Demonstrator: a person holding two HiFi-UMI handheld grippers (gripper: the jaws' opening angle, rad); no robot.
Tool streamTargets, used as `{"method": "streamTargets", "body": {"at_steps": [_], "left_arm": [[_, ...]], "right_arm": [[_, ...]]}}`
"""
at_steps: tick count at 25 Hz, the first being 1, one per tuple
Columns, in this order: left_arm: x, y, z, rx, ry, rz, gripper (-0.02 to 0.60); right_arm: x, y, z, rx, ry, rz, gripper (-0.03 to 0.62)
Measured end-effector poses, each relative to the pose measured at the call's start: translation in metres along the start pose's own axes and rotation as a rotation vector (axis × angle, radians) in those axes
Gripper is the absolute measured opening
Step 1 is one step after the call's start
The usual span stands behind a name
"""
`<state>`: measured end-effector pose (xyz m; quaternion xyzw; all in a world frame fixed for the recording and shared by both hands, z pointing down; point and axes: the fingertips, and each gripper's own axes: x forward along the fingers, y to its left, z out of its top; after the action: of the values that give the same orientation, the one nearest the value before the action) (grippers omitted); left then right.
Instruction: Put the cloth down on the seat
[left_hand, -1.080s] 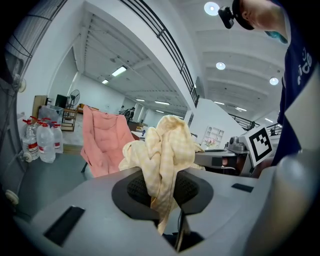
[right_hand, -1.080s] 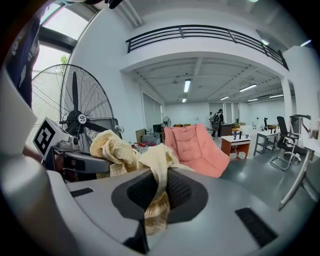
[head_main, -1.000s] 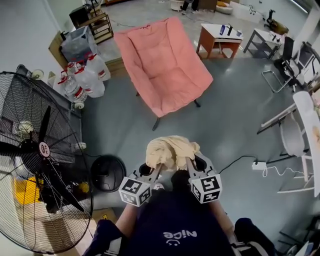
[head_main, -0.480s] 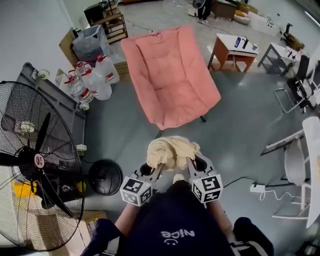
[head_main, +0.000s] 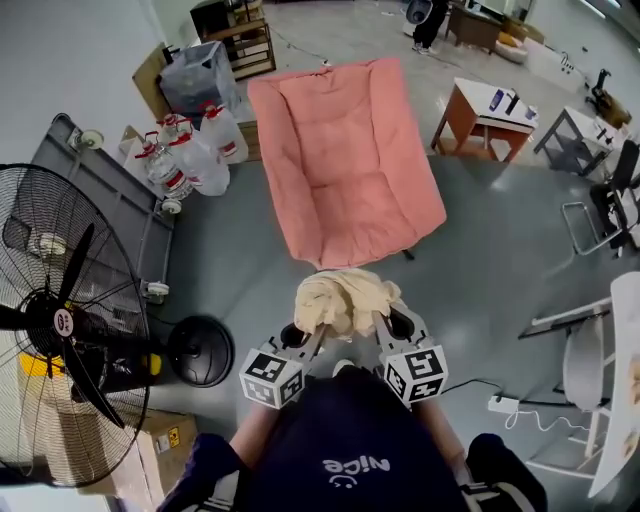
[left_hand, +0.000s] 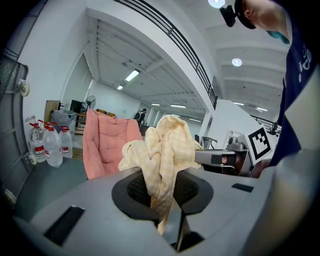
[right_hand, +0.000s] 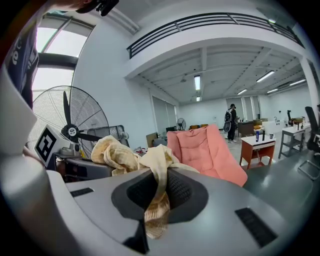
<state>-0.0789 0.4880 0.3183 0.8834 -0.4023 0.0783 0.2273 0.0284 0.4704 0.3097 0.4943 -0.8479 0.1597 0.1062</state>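
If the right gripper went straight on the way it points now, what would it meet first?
Most likely the pink chair, near the front edge of its seat. The right gripper, shut on the cloth, points toward it, and nothing else shows in between. Depth is hard to judge here.

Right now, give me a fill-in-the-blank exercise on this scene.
1. The left gripper and the right gripper are both shut on the ____.
2. The chair ahead is coloured ____.
3. The fan stands on the person's ____ side.

Missing words: cloth; pink; left.
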Motion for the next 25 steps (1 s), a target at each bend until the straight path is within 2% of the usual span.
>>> {"method": "streamTargets", "body": {"at_steps": [11, 16, 25], "left_arm": [[0.049, 0.004, 0.014, 0.001, 0.03, -0.002, 0.081], [0.084, 0.026, 0.021, 0.039, 0.051, -0.039, 0.081], [0.147, 0.088, 0.065, 0.059, 0.093, -0.127, 0.081]], "right_arm": [[0.021, -0.043, 0.005, 0.031, 0.021, -0.008, 0.063], [0.047, -0.065, 0.01, 0.096, 0.02, -0.038, 0.063], [0.122, -0.106, 0.043, 0.087, 0.039, -0.129, 0.063]]}}
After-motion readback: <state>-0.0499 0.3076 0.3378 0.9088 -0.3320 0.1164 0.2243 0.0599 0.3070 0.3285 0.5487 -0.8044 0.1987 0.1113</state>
